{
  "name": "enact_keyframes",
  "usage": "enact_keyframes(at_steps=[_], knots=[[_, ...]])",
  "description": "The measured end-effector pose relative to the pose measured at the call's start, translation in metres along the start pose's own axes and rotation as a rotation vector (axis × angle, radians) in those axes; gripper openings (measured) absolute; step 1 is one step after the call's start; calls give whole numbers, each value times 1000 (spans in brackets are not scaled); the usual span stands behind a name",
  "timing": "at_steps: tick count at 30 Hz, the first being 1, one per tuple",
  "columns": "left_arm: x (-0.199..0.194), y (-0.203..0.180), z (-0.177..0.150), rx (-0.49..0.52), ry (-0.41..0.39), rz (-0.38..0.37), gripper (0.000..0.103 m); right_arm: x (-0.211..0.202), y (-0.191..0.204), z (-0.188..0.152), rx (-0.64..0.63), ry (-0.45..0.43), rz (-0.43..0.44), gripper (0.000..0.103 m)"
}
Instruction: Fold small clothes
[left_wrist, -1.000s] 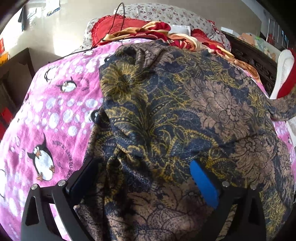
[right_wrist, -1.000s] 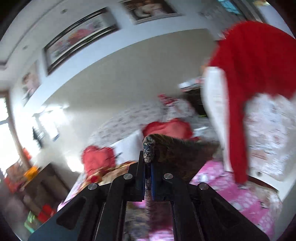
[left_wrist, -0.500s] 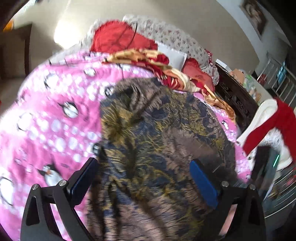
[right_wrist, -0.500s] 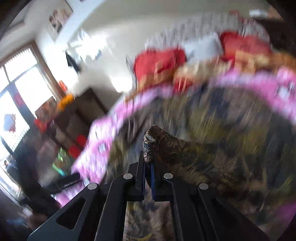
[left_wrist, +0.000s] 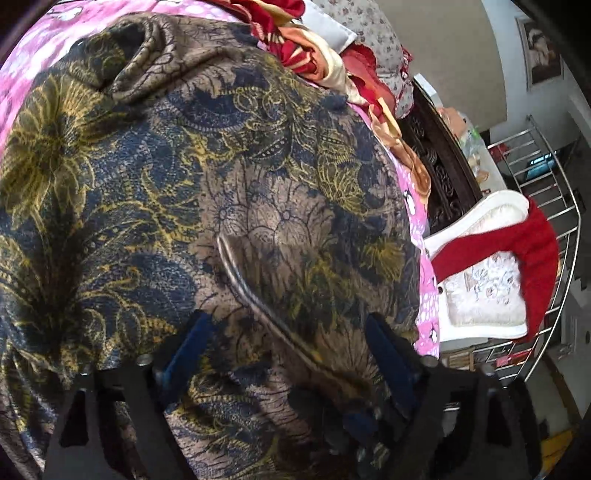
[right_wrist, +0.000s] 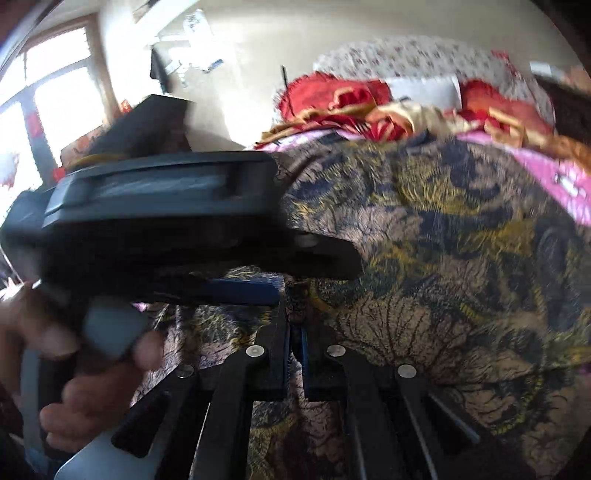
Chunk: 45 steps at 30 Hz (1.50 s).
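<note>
I hold a pair of tongs in each hand over a bed covered by a pink blanket (left_wrist: 424, 236) printed with penguins. The garment I am folding, a dark blue cloth with gold and tan flowers (left_wrist: 207, 177), lies spread across most of that blanket, with a bunched lump near its far edge and a folded edge running diagonally across its near part. My left tongs (left_wrist: 288, 354) point down at the cloth; their blue-padded jaws stand apart and are closing, with the folded edge of the cloth lying between them, and the pads do not yet press on it. My right tongs (right_wrist: 295, 325) are pressed together, and a fold of the same patterned cloth (right_wrist: 424, 229) rises from between their tips, pinched there. From the right view, the left tongs (right_wrist: 236, 288) cross sideways just ahead of the right pair, very close, and my left hand (right_wrist: 85, 373) grips their handle at the lower left. Beyond the cloth, at the head of the bed, lie red and gold bedding (left_wrist: 317, 55) and a flowered pillow (left_wrist: 373, 33). To the right of the bed stands a white chair (left_wrist: 480, 266) with a red garment (left_wrist: 532, 258) draped over it.
</note>
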<state>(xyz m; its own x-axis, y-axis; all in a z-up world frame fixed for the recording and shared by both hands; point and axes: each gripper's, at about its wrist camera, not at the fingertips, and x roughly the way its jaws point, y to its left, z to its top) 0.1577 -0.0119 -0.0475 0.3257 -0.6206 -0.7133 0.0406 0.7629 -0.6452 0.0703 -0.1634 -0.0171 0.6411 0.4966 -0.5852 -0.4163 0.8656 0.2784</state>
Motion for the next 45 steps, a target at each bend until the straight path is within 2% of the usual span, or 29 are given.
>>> enact_keyframes(at_steps=[1, 2, 3, 4, 5, 7, 10, 12, 14, 16, 18, 20, 23, 26, 30, 33, 34, 35, 36, 38, 39, 40, 42, 43, 44, 45], knots=[[2, 1, 1, -6, 4, 3, 70, -1, 2, -1, -15, -2, -8, 10], [4, 2, 1, -14, 7, 16, 51, 0, 2, -2, -23, 1, -9, 10], [6, 4, 1, -23, 10, 29, 28, 0, 2, -3, -25, 0, -12, 10], [7, 7, 1, -37, 13, 45, 17, 0, 1, -2, -24, -2, -15, 10], [7, 9, 0, -48, 10, 62, 9, 1, 1, -1, -24, -2, -16, 10], [3, 7, -2, -37, -11, 79, 5, 0, 3, -1, -34, 0, -26, 10], [-8, -13, -10, 66, -70, 137, 4, -4, 7, -2, -52, -3, -45, 10], [-21, -29, -12, 135, -111, 146, 4, -13, 6, -7, -52, 4, -69, 11], [-41, -46, -14, 208, -169, 137, 4, -21, 1, -14, -49, 55, -137, 22], [-66, -62, -16, 268, -227, 119, 4, -27, -11, -29, -55, 112, -264, 23], [-92, -74, -15, 315, -286, 98, 4, -31, -28, -43, -11, 165, -327, 23], [-120, -82, -11, 342, -343, 93, 4, -40, -47, -49, 89, 153, -284, 25], [-154, -74, -2, 362, -413, 137, 4, -45, -62, -53, 168, 132, -296, 25], [-165, -39, 6, 309, -431, 214, 4, -43, -61, -53, 159, 130, -305, 27], [-132, 33, 6, 191, -341, 330, 4, -39, -58, -53, 132, 134, -316, 31], [-98, 69, 7, 129, -238, 338, 4, -40, -58, -53, 130, 136, -303, 35], [-92, 75, 7, 128, -225, 344, 5, -40, -58, -53, 131, 136, -294, 39], [-91, 81, 7, 127, -223, 352, 10, -40, -58, -52, 131, 136, -282, 43], [-92, 86, 5, 114, -230, 354, 22, -39, -57, -52, 131, 137, -272, 44], [-103, 94, 2, 77, -264, 345, 36, -38, -56, -52, 124, 140, -263, 50], [-111, 95, -2, 70, -288, 346, 41, -38, -54, -52, 118, 143, -262, 51], [-119, 97, -3, 62, -313, 347, 43, -37, -54, -51, 113, 153, -252, 55], [-136, 98, -6, 40, -365, 353, 47, -37, -51, -47, 113, 169, -236, 57], [-144, 96, -7, 32, -390, 358, 47, -39, -52, -43, 119, 169, -224, 53], [-148, 93, -9, 34, -410, 358, 48, -45, -53, -38, 129, 144, -196, 42], [-149, 89, -8, 45, -419, 360, 48, -53, -52, -31, 133, 97, -190, 39]])
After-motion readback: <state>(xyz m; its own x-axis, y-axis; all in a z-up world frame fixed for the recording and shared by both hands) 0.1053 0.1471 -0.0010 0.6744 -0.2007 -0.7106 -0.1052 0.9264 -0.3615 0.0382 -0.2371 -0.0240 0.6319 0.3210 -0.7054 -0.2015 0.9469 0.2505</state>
